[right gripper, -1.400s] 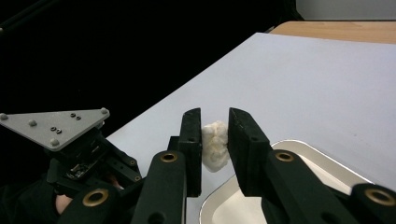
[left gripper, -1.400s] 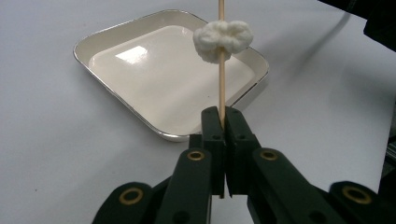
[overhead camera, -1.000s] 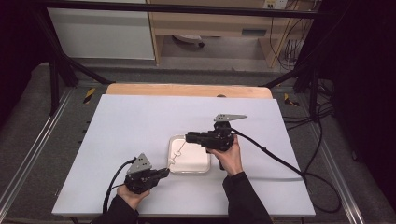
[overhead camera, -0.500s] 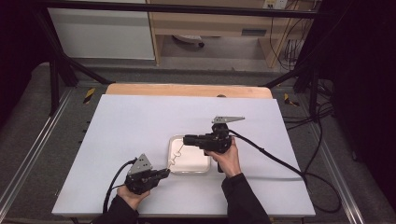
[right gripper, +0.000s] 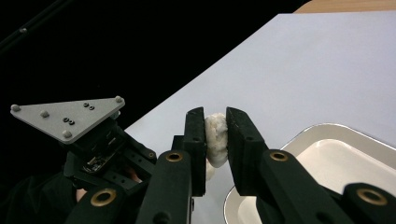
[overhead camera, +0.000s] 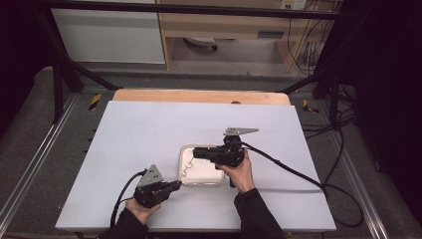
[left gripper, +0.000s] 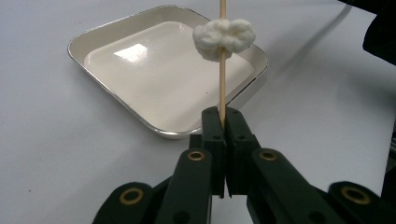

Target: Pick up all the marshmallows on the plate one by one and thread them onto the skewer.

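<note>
With the skewer [left gripper: 222,91] clamped by the left gripper [left gripper: 223,122], the white lump [right gripper: 215,136] pinched by the right gripper [right gripper: 215,140] should be slid straight along it.

One camera looks down from above; two ride close behind the jaws, both seeing the tray [left gripper: 116,46] ahead.

Left claw [left gripper: 223,122] clamped shut — right claw [right gripper: 215,135] jaws closing, gripping.
</note>
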Demonstrator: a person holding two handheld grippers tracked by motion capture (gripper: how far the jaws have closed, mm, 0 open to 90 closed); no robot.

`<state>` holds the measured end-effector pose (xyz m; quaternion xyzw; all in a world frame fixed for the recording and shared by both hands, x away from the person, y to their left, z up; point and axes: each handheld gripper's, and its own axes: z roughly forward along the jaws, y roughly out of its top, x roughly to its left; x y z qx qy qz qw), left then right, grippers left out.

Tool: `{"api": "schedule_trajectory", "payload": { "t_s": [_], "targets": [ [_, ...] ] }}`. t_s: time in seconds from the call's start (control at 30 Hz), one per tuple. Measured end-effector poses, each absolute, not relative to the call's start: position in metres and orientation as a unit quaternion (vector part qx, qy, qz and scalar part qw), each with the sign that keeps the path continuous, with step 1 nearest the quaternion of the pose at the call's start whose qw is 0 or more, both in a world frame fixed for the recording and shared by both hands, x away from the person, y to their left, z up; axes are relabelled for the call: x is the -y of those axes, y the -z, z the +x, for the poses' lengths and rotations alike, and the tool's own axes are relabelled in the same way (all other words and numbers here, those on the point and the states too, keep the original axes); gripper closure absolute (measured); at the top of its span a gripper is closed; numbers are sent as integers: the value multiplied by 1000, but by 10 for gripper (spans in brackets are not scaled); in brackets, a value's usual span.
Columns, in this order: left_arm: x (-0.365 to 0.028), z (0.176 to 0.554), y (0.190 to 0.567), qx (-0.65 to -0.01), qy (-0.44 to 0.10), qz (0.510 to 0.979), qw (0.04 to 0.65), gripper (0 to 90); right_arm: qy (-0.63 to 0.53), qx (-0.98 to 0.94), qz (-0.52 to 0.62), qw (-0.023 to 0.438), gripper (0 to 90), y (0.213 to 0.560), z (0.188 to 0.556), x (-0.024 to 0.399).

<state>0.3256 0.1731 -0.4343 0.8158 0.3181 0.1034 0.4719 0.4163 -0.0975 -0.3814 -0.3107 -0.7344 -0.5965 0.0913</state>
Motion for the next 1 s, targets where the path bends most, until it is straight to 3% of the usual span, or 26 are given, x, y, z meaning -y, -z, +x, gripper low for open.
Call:
{"api": "schedule_trajectory", "payload": {
  "t_s": [1.0],
  "targets": [
    [-170,325,438,-321,-97,821,462,882,599,737,-302,81,802,395,407,93]
  ]
}}
